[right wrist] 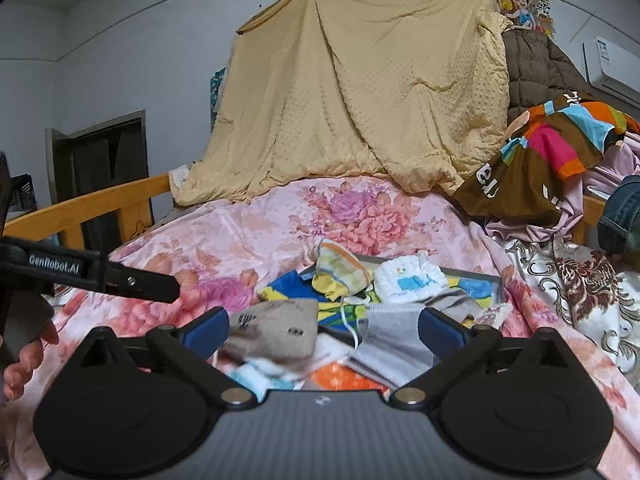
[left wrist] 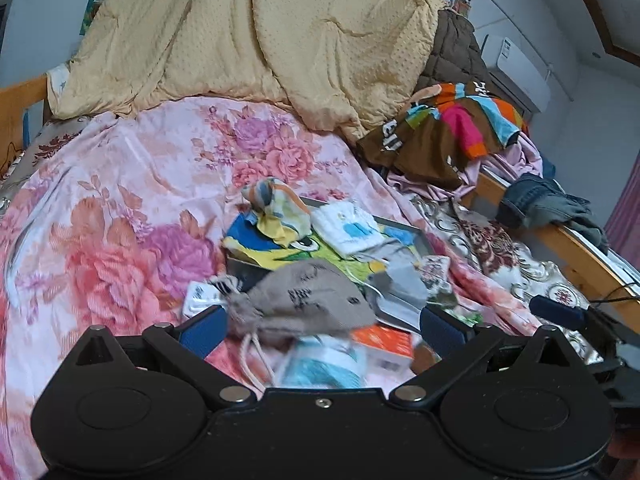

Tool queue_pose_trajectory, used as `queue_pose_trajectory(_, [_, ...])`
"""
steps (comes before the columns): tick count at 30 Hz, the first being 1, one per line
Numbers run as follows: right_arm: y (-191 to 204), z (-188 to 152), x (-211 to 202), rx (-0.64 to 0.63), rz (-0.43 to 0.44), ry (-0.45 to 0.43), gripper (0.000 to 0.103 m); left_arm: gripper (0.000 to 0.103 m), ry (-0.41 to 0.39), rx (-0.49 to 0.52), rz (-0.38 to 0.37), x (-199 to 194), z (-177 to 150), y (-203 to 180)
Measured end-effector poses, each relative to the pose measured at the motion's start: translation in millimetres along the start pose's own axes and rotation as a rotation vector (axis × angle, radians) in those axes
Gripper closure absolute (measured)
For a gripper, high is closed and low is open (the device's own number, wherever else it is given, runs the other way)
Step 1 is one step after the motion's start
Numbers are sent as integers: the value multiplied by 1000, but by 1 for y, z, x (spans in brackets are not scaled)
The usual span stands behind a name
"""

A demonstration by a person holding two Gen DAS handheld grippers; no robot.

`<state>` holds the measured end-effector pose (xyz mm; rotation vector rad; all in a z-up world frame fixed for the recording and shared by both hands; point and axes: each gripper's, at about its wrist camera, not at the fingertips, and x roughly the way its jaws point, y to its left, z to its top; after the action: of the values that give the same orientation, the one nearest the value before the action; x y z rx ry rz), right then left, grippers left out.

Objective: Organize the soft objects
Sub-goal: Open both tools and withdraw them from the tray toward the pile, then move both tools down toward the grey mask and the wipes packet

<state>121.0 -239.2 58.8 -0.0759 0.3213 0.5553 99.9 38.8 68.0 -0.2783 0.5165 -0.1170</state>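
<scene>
Looking along the left gripper, I see its two blue fingers spread far apart with nothing held. A grey-brown drawstring pouch with dark writing lies just ahead, between them, a bit blurry. Under it are a light blue packet and an orange box. Further on sits a flat grey tray on the pink flowery bedsheet. On the tray lie a blue and yellow cartoon cloth, a knotted striped cloth and a white folded cloth with a blue picture. A yellow blanket hangs behind.

From the right gripper, the blue fingers are also wide apart and empty. The pouch lies near the left finger, and a grey folded cloth lies by the right finger. The tray is just past them, with the striped cloth and the white cloth side by side. The other gripper's black arm pokes in from the left. A colourful striped shirt is heaped at the right.
</scene>
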Motion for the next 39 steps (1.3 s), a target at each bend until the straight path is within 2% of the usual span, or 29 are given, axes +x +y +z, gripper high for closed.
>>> queue_pose_trajectory(9, [11,-16,-33,-47,-28,-2,0,1,48,69,-38,-12,-29,-17])
queue_pose_trajectory(21, [0,-39,-23,-11,-35,30,0,1,138,38,49,8,-53,4])
queue_pose_trajectory(30, [-6,-44,-20,3,-30,30,0,1,189,159,29,19,-45,-13])
queue_pose_trajectory(34, [-11,-45,-19,13,-34,25,0,1,254,177,21,20,-37,-14])
queue_pose_trajectory(39, [-16,-46,-17,16,-47,21,0,1,365,223,58,15,-14,-15])
